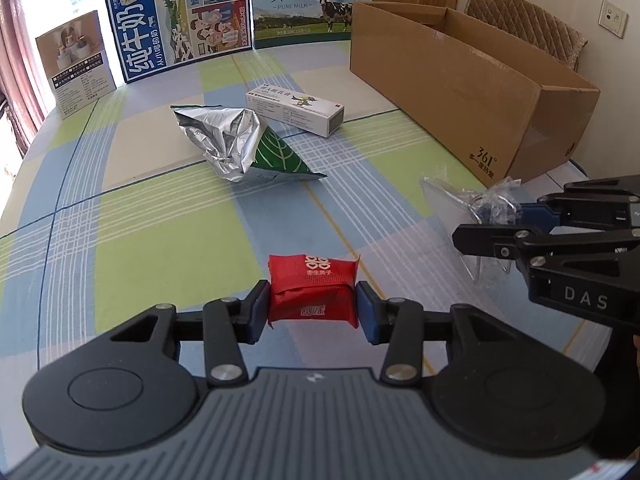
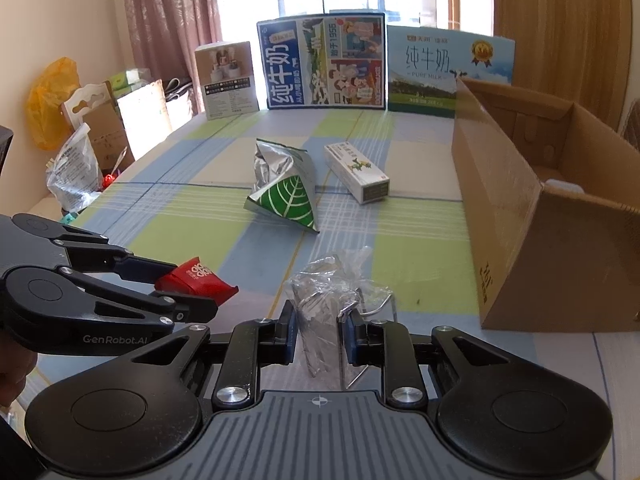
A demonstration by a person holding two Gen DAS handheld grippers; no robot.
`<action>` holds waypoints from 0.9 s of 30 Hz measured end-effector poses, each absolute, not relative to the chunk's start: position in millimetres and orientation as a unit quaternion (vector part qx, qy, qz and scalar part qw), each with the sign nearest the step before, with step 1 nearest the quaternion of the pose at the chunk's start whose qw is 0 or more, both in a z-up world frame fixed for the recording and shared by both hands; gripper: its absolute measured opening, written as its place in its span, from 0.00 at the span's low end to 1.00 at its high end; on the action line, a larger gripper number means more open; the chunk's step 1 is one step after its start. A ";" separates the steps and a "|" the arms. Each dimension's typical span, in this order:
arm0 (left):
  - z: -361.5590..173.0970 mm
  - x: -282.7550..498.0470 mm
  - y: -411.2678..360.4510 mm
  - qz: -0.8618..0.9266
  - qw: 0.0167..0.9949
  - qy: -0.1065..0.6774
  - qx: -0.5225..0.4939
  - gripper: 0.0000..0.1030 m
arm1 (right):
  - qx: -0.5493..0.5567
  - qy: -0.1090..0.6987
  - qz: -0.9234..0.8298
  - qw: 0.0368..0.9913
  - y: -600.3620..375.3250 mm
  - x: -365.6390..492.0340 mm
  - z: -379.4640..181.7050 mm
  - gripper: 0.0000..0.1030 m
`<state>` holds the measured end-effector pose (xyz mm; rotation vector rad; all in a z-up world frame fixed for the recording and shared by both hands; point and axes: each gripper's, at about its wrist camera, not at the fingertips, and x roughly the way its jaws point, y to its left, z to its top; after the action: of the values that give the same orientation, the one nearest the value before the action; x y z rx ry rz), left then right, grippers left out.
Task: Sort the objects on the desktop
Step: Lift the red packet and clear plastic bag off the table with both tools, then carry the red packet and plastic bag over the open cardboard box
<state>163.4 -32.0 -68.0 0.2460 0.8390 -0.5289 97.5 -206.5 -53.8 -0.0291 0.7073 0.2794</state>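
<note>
The red packet (image 1: 313, 289) is pinched between the left gripper (image 1: 313, 307) pads, just above the near tablecloth (image 1: 160, 248). Beside it on the right, the right gripper (image 2: 318, 338) clamps a crinkled clear plastic wrapper (image 2: 328, 292). The open cardboard box (image 2: 516, 216) lies far-right, nearer the right hand.
</note>
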 end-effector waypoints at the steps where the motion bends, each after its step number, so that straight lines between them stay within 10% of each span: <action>1: -67.5 163.6 -32.0 -0.253 0.873 0.401 0.116 0.39 | -0.018 0.342 0.137 0.929 -206.0 96.7 -53.3 0.19; 27: 29.3 184.2 -99.6 -0.282 0.902 0.314 0.089 0.39 | -0.038 0.230 0.114 0.966 -254.7 114.9 45.1 0.19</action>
<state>184.2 -99.6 29.3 0.1838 0.6501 -0.5829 114.9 -254.7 45.1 -0.0775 0.4644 0.2311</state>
